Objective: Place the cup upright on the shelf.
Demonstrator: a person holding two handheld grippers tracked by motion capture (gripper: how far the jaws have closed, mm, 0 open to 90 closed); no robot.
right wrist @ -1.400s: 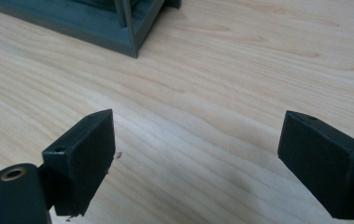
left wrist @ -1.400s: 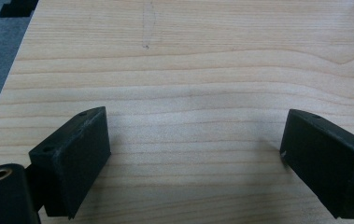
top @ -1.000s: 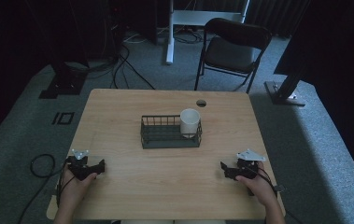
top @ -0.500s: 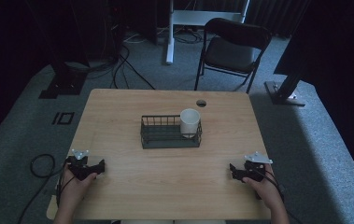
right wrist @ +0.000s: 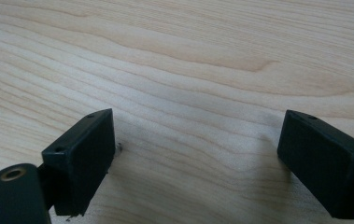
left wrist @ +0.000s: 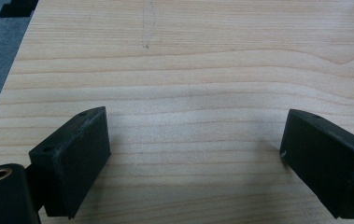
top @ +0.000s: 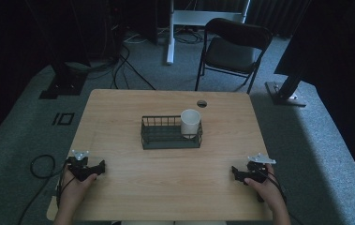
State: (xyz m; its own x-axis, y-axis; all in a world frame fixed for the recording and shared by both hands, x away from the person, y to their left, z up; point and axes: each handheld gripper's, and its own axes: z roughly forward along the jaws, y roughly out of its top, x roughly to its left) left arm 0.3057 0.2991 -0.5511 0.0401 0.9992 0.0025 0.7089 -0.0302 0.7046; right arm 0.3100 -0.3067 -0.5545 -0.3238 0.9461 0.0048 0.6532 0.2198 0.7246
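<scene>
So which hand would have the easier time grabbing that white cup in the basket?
Probably the right. The white cup stands at the right end of the wire basket, nearer the right hand-held gripper than the left hand-held gripper. Both are open.

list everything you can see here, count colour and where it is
wire basket: 1, dark, middle of the table
cup: 1, white, upright in the right end of the wire basket
table: 1, light wood, centre of the high view
cable hole: 1, dark round, in the table near its far edge
folding chair: 1, black, on the floor beyond the table
floor cables: several, black, on the grey carpet beyond the table at left
left gripper: 1, black, near left corner of the table, jaws open on bare wood
right gripper: 1, black, near right corner of the table, jaws open on bare wood
hands: 2, one on each gripper
</scene>
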